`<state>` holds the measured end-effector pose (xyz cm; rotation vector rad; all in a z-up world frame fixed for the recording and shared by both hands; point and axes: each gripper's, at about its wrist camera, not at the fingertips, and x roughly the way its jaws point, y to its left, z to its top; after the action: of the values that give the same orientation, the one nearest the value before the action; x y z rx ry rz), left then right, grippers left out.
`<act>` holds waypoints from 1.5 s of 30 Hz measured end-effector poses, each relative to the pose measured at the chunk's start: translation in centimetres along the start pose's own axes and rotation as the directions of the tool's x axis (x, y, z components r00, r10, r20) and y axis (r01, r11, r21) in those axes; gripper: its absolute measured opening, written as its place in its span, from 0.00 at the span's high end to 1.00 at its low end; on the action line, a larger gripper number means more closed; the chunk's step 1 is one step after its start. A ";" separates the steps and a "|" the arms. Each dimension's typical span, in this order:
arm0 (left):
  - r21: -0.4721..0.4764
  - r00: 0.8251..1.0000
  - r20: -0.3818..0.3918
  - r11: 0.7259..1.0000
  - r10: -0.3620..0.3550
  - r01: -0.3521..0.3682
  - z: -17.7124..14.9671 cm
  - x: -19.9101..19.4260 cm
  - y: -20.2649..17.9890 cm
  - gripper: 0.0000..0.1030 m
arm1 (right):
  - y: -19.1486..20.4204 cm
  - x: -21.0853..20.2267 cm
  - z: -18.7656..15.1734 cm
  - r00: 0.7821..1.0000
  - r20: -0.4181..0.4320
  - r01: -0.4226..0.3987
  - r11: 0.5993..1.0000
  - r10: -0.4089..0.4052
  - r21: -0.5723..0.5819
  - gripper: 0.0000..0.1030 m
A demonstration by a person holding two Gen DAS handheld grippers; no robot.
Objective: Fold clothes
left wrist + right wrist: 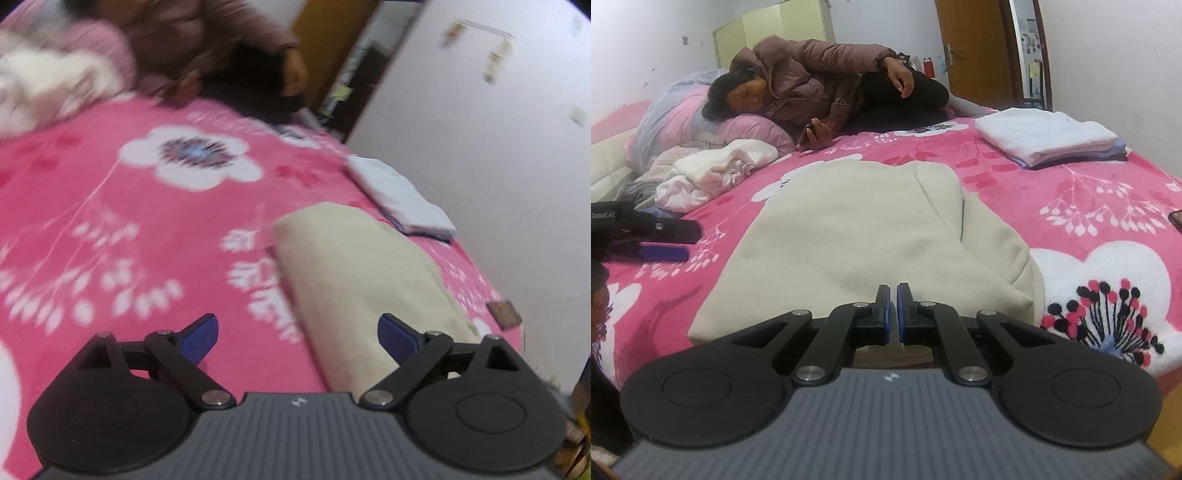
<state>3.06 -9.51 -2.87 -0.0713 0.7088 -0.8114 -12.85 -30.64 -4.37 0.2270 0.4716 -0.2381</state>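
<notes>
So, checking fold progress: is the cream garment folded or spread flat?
Partly folded: the cream garment has its sides turned in, but it is not yet compact like the folded stack.

Even, soft indoor light; left wrist view is motion-blurred, right wrist view sharp, both edge-warped.

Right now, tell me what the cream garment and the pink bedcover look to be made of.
Cream garment: looks like a thick knit or fleece, matte, with soft rounded folds and a fine ribbed texture; exact fibre unclear. Pink bedcover: seems a plush fleece blanket, with fuzzy pile showing in the printed flower.
</notes>
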 end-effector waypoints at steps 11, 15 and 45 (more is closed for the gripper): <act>-0.065 0.998 -0.060 0.997 0.037 -0.041 0.1 -1.0 0.8 0.00 | 0.5 0.1 0.0 1.000 -0.008 0.030 0.999 -0.029 0.012 0.97; 0.014 0.985 -0.074 0.987 0.158 -0.158 0.2 -0.5 -0.9 0.00 | 0.5 0.1 -0.1 1.000 -0.006 0.030 0.999 -0.030 0.016 0.97; 0.062 0.947 -0.051 0.947 0.318 -0.315 1.2 0.0 -3.4 0.00 | 0.6 0.1 -0.1 0.999 -0.002 0.038 0.999 -0.038 0.012 0.97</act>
<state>1.62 -12.12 -0.92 0.1143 0.7324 -0.5247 -12.66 -30.06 -4.43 0.2304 0.4768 -0.2775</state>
